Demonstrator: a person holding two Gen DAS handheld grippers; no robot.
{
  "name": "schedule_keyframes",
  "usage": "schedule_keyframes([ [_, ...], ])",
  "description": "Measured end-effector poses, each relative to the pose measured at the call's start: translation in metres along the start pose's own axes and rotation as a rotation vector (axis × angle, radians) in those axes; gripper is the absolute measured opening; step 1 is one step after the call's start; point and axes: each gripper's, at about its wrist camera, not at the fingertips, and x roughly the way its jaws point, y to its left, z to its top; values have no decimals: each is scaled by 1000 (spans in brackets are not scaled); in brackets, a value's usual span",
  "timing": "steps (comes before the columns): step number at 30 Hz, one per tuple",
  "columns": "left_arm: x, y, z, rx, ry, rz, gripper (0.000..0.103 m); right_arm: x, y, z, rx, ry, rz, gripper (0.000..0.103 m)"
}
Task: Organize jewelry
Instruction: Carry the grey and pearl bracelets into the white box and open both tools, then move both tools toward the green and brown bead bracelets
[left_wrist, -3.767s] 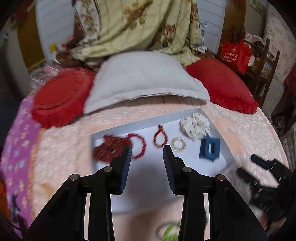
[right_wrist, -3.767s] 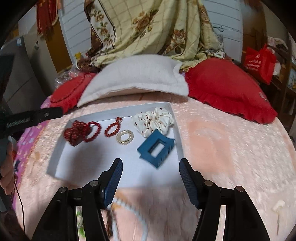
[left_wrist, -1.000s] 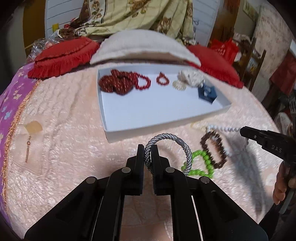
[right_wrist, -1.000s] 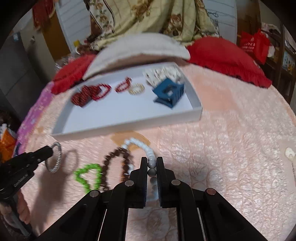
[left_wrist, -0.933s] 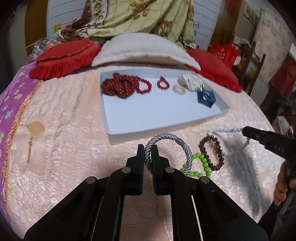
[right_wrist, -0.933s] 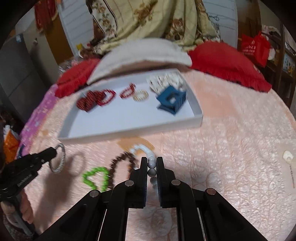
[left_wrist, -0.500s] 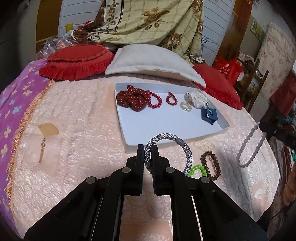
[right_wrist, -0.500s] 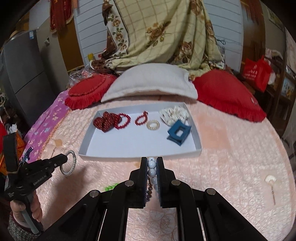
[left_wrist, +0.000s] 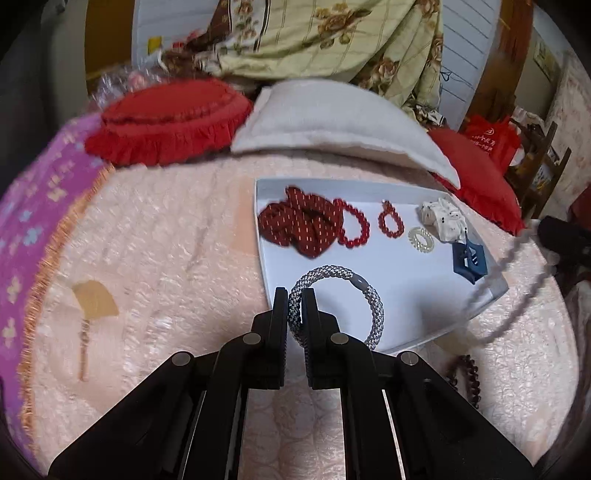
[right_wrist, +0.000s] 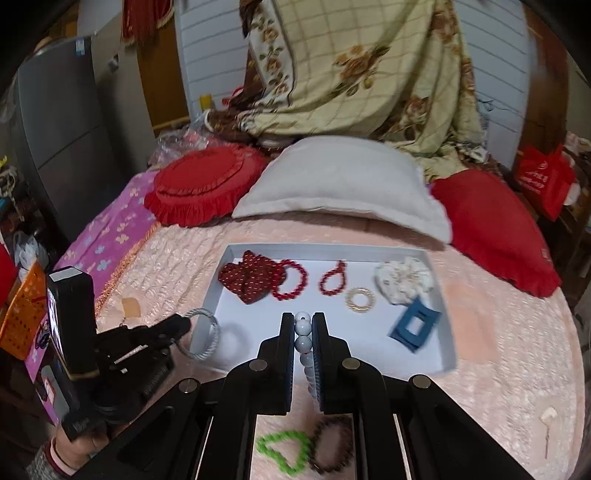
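A white tray (left_wrist: 424, 295) (right_wrist: 332, 350) lies on the pink bedspread. It holds a dark red scrunchie (left_wrist: 299, 225), two red bead bracelets (left_wrist: 354, 227), a gold coil tie (left_wrist: 421, 240), a white scrunchie (left_wrist: 443, 219) and a blue claw clip (left_wrist: 469, 260). My left gripper (left_wrist: 294, 295) is shut on a silver-grey rope bracelet (left_wrist: 369, 295), held over the tray's near left corner; it also shows in the right wrist view (right_wrist: 207, 334). My right gripper (right_wrist: 303, 321) is shut on a white bead necklace (right_wrist: 303, 332), which hangs by the tray's right edge in the left wrist view (left_wrist: 517, 291).
A green bead bracelet (right_wrist: 284, 452) and a brown bead bracelet (right_wrist: 332, 443) lie on the bedspread in front of the tray. Red cushions (right_wrist: 199, 188) and a white pillow (right_wrist: 343, 181) lie behind it. A small fan charm (left_wrist: 92, 306) lies at left.
Both grippers have closed on jewelry and lifted it off the bedspread. They have risen and moved toward the tray, the rope bracelet now over its near corner.
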Motion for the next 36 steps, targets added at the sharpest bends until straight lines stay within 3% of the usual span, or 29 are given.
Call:
schedule_keyframes([
  [7, 30, 10, -5, -30, 93, -68, 6, 58, 15, 0, 41, 62, 34, 9],
  [13, 29, 4, -6, -3, 92, -45, 8, 92, -3, -15, 62, 122, -25, 9],
  [15, 25, 5, -6, -25, 101, -74, 15, 99, -12, -19, 68, 137, -46, 8],
  [19, 5, 9, -4, -83, 72, -112, 43, 109, -29, -26, 95, 164, -62, 8],
  [20, -3, 9, -4, -86, 47, -111, 45, 111, -31, -28, 102, 171, -65, 8],
  [27, -30, 9, -4, -35, -83, 20, 45, 125, -38, -42, 152, 243, -36, 10],
  [29, -33, 7, -5, -8, -116, 76, 46, 119, -39, -43, 166, 230, -31, 28],
  [31, -33, 7, -9, 23, -131, 120, 46, 104, -41, -44, 178, 191, -35, 38],
  [36, -33, 5, -19, 64, -136, 157, 46, 51, -47, -56, 178, 116, -34, 39],
])
